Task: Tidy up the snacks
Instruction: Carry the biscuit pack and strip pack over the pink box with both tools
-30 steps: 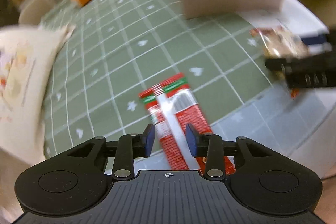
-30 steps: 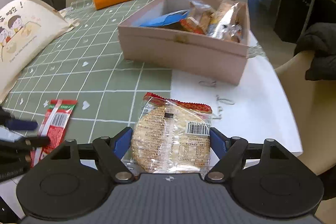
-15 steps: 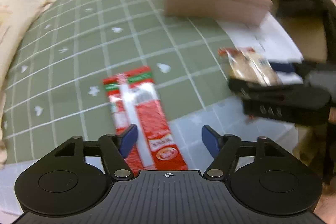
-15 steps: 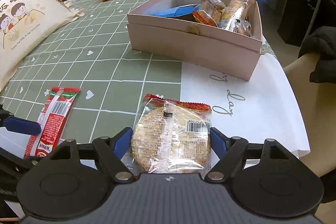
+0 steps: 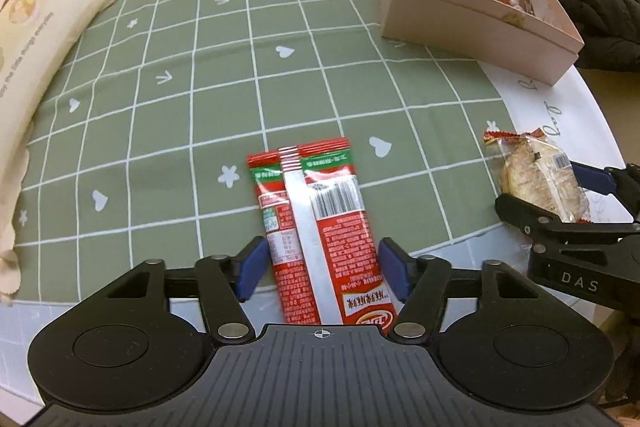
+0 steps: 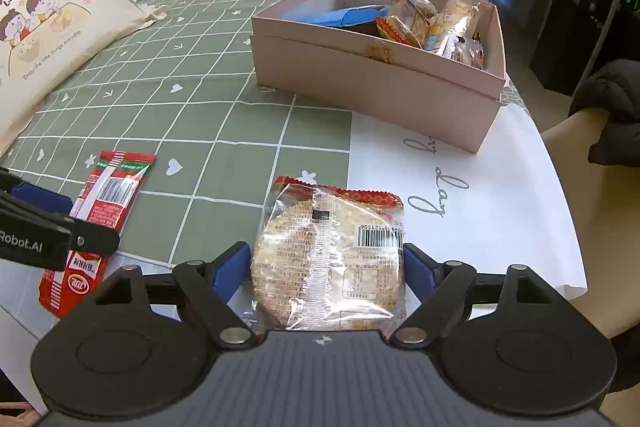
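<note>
Having opened from a narrow gap, the left gripper (image 5: pixel 320 269) now closes wide around the red snack stick (image 5: pixel 316 227) near the table edge, not yet pinched; the right gripper (image 6: pixel 328 273) is opening beside the cracker pack (image 6: pixel 330 259).

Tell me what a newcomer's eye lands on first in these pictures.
Most likely the red snack packet, lying flat on the green checked tablecloth between the pads of the closing left hand-held gripper. Beside it, the clear-wrapped cracker pack sits between the opening right hand-held gripper's pads. Behind them stands the pink box, already holding snacks.
</note>
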The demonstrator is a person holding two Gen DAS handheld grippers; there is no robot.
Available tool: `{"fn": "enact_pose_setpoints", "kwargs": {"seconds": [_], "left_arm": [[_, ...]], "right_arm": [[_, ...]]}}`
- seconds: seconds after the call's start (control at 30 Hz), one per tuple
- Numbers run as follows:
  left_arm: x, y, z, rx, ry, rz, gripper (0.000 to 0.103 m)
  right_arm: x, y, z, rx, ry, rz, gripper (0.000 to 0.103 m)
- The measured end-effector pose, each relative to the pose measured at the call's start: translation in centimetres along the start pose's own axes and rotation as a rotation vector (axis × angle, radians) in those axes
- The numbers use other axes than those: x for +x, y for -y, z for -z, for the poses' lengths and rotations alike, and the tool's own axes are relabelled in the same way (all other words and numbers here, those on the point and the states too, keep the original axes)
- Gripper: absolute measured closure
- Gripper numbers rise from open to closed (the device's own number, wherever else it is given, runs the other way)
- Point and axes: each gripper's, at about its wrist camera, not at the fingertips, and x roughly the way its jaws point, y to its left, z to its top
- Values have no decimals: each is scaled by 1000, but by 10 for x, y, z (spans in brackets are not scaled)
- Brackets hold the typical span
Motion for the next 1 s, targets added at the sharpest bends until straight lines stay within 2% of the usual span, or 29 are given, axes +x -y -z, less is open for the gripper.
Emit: {"fn": "enact_pose_setpoints", "kwargs": {"seconds": [0.07,0.23,0.37,0.47,0.6,0.63,0.7,0.77,0.87,0.93,1.0], "left_arm": [[-2,-2,2,-4,8,21,43],[-14,3,7,17,28,116,46],[-36,11,-7,45,89,172,47],[-77,19,-42,88,222,235,47],[-126,34,-106,181,435,259,47],[-130,38,-120,190,471,273,47],[-127,47,-152,201,524,315,46],[-109,56,-181,188,511,366,46],[-61,71,-217,189,427,454,43],[-8,84,-233,226,306,438,43],[44,92,-240,235,193,375,51]], "right_arm": [[-1,0,0,3,3,-4,22],[-14,3,-3,3,24,-50,24],[-35,10,-12,-5,70,-72,25],[-68,22,-39,-12,183,-64,25],[-122,41,-94,-32,398,33,24],[-133,48,-110,-26,436,50,24],[-146,61,-137,11,457,75,24],[-154,77,-160,67,454,76,24],[-156,91,-173,116,436,110,24],[-150,97,-175,125,415,121,24],[-138,102,-176,137,377,131,24]]}}
